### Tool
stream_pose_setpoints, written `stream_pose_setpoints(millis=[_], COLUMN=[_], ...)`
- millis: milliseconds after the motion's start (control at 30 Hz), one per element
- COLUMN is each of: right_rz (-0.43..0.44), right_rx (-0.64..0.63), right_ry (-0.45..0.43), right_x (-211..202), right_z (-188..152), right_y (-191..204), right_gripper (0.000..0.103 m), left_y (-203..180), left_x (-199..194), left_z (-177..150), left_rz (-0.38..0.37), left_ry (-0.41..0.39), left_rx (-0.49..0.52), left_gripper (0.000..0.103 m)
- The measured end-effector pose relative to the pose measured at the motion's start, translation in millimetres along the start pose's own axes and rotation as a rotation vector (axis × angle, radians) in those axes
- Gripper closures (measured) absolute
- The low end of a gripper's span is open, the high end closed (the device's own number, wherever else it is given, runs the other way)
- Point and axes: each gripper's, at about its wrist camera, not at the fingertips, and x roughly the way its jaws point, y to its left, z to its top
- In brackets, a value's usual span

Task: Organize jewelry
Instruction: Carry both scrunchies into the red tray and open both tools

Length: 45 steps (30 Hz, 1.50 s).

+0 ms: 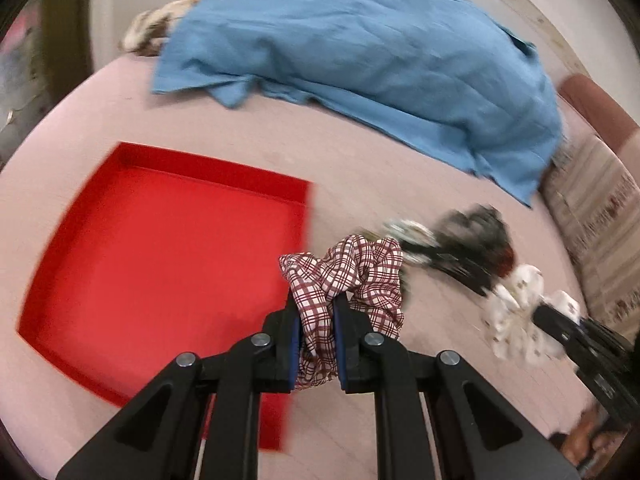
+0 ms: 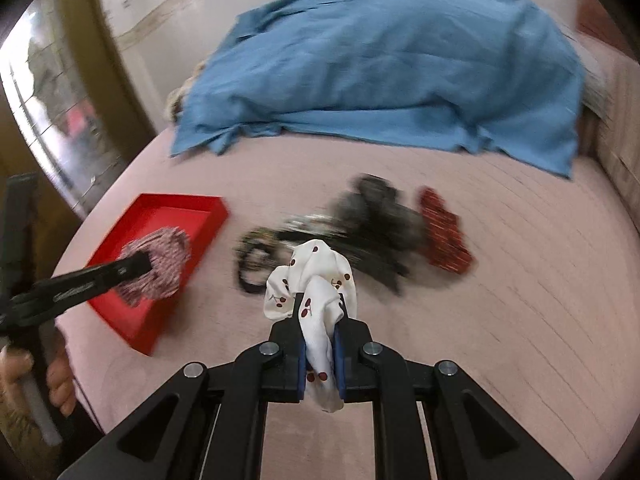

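My left gripper (image 1: 314,300) is shut on a red-and-white plaid scrunchie (image 1: 352,272) and holds it at the right edge of the empty red tray (image 1: 160,248). In the right wrist view this left gripper (image 2: 144,266) holds the plaid scrunchie (image 2: 160,264) above the red tray (image 2: 208,210). My right gripper (image 2: 320,304) is shut on a white scrunchie with red cherries (image 2: 316,280), lifted over the pink bed. The white scrunchie (image 1: 516,320) also shows blurred in the left wrist view. A blurred pile of dark hair accessories (image 2: 360,224) and a red sparkly clip (image 2: 444,236) lie ahead.
A blue garment (image 2: 380,72) is spread over the far part of the pink bed (image 2: 520,320). A patterned pillow (image 1: 592,216) lies at the right. The person's hand (image 2: 24,376) holds the left tool's handle at the bed's left edge.
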Motion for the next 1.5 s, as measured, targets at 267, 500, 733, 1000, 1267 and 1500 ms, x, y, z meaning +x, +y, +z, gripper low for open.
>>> stream_pose_setpoints(millis=[267, 500, 733, 1000, 1267, 1500], right_rz=[0.149, 0.205, 0.233, 0.265, 0.237, 0.226], right_rx=[-0.070, -0.146, -0.088, -0.022, -0.050, -0.056], right_ry=[0.052, 0.070, 0.130, 0.172, 0.136, 0.110], right_x=[53.6, 113.7, 170.7, 202.4, 193.1, 162.6], right_z=[42.0, 73.9, 87.9, 87.4, 90.3, 89.3], right_y=[78.7, 141.8, 157.2, 159.3, 165.1, 153.5], right_gripper=[0.092, 0.092, 0.091, 0.089, 0.051, 0.051], left_y=[77.7, 133.7, 164.1, 162.9, 164.4, 159.5], left_x=[26.7, 46.5, 58.9, 56.5, 29.8, 14.0], left_z=[41.4, 68.2, 72.9, 74.4, 76.0, 70.9], left_rz=[0.104, 0.180, 0.181, 0.165, 0.132, 0.193], left_ry=[-0.020, -0.028, -0.019, -0.037, -0.122, -0.174], left_rx=[-0.065, -0.141, -0.211, -0.216, -0.260, -0.253], left_gripper=[0.090, 0.089, 0.088, 0.066, 0.042, 0.041])
